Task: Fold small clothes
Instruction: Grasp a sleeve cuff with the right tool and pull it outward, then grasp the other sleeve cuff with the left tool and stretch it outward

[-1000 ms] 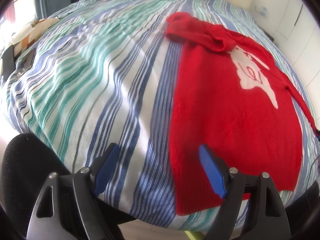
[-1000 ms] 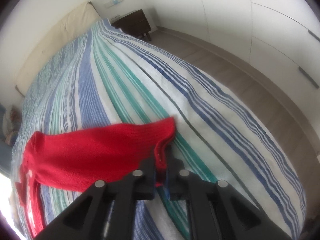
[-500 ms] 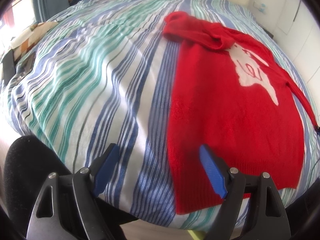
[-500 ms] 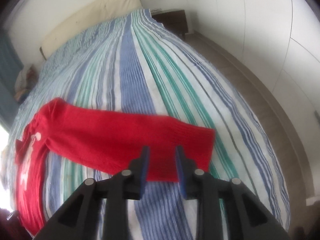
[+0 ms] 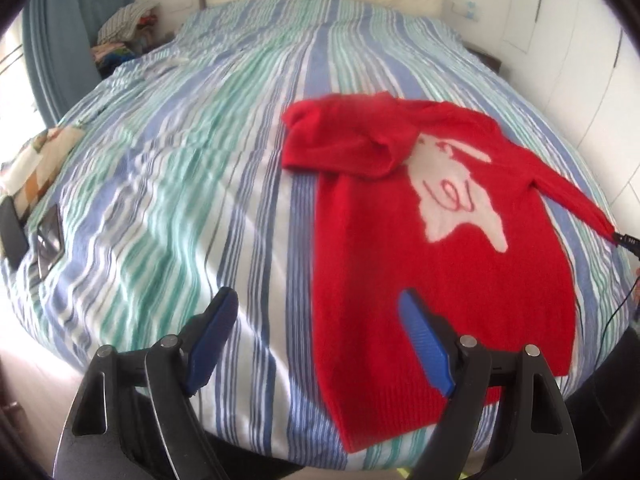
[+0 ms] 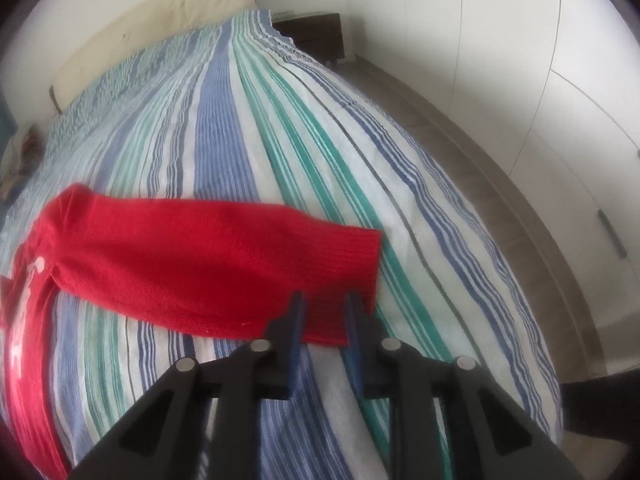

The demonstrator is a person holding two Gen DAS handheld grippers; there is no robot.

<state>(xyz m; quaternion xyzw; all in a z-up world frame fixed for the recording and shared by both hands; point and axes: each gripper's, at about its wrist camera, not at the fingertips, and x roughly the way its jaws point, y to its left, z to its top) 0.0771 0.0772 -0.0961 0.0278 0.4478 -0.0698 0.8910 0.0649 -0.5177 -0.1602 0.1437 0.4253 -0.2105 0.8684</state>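
A red sweater (image 5: 440,248) with a white figure on its chest lies flat on the striped bed. Its left sleeve is folded across the neck. Its right sleeve (image 6: 224,260) lies stretched out flat toward the right. My left gripper (image 5: 316,308) is open wide and empty, hovering over the sweater's lower left edge near the hem. My right gripper (image 6: 324,304) is open a little and empty, its blue fingertips just above the sleeve's cuff (image 6: 360,264). The right gripper's tip also shows in the left wrist view (image 5: 626,240) at the sleeve end.
The striped bedspread (image 5: 180,200) covers the whole bed; a cream headboard (image 6: 152,28) is at the far end. A phone and a tablet (image 5: 32,236) lie at the bed's left edge. A dark nightstand (image 6: 316,36) and white wardrobe doors (image 6: 540,80) are on the right.
My right gripper has let go of the sleeve cuff; the sleeve now lies flat on the bed. My left gripper has pulled back and up, staying open.
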